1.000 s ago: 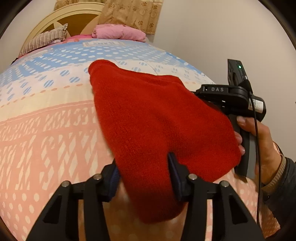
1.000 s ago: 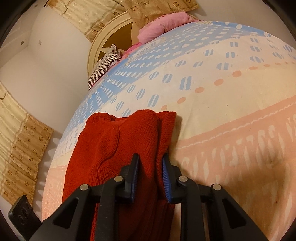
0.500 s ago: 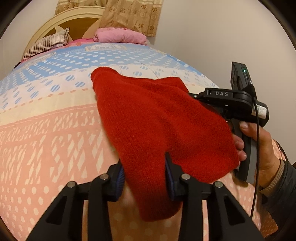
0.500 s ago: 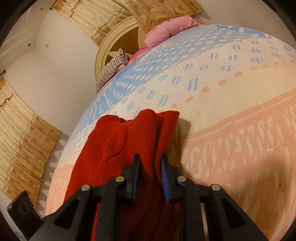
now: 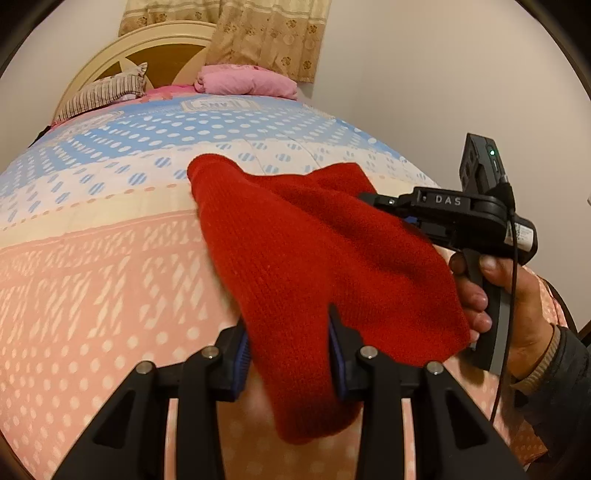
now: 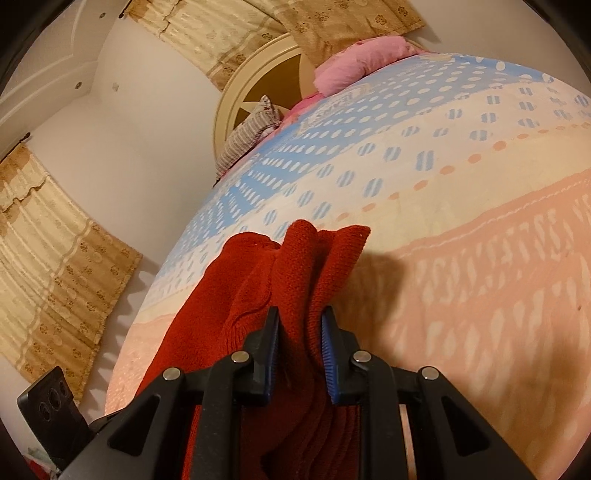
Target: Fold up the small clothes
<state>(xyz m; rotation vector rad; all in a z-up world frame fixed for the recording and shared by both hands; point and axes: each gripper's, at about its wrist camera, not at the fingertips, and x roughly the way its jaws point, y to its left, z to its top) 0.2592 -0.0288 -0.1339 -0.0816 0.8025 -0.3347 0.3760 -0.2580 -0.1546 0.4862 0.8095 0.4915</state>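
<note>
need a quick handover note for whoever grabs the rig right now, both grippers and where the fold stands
Left gripper: clamped on a hanging edge of the red knit garment.
Right gripper: clamped on a bunched edge of the same garment.
Garment: held between both grippers above the patterned bedspread, far end trailing toward the bed.
Done: picked up by two edges.
Left: lay it flat, fold it, smooth it.

A patterned bedspread (image 5: 110, 266) in pink, cream and blue bands covers the bed. At its head end lie a striped pillow (image 5: 103, 94) and a pink bundle (image 5: 245, 81), beneath a rounded headboard (image 5: 162, 44) and beige curtains (image 5: 266, 33).
</note>
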